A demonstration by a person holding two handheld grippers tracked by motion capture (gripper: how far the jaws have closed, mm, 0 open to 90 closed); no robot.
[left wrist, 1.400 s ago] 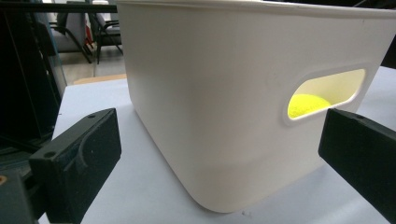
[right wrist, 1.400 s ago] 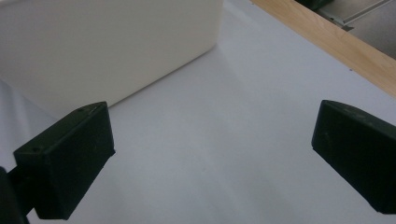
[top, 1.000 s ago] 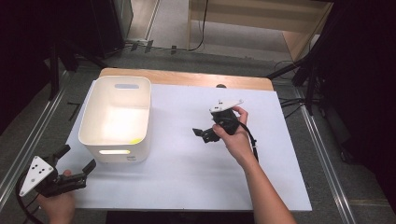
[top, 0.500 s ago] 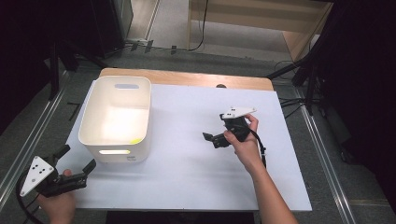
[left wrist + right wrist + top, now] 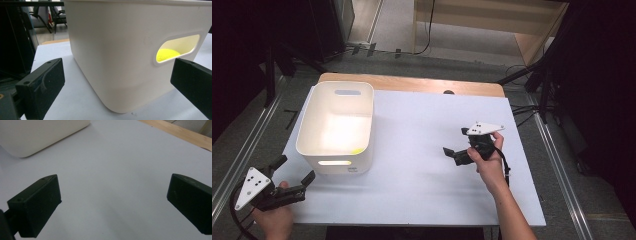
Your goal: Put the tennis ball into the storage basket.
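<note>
The left gripper (image 5: 294,177) and right gripper (image 5: 455,150) both have jaws wide apart, holding nothing. A yellow ball (image 5: 167,54) sits inside the white bin (image 5: 312,145) on the desk (image 5: 422,190). The bin could slide if bumped.

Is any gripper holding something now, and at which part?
Nothing is held. The left gripper and the right gripper are both open, with empty jaws.

Inside the white bin (image 5: 120,55) a yellow thing (image 5: 167,54) shows through the handle slot, mostly hidden, perhaps a ball; the bin's top and right side are cut off in the left gripper view; the right hand-held gripper (image 5: 460,144) is partly covered by the hand (image 5: 488,161).
</note>
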